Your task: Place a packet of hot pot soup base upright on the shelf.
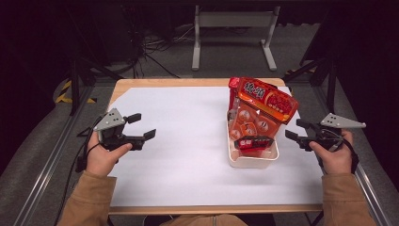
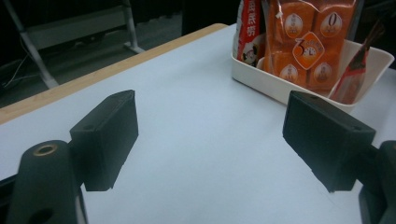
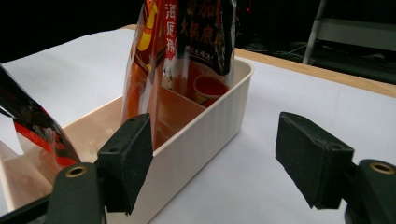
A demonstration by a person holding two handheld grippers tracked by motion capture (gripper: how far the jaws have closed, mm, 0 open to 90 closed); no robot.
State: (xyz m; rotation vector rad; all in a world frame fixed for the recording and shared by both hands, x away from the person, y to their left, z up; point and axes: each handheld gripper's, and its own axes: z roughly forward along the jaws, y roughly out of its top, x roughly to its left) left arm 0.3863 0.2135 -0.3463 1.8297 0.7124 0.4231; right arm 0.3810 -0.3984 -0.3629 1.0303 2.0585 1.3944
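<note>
Black jaws spread wide on the left gripper (image 1: pixel 141 126), nothing between them, out at nine o'clock on the white table (image 1: pixel 179 141). Right gripper (image 1: pixel 297 131), at three o'clock, jaws apart too, sits just beside the cream tub (image 1: pixel 251 160). Red and orange packets (image 1: pixel 261 106) stand crammed inside it.
</note>
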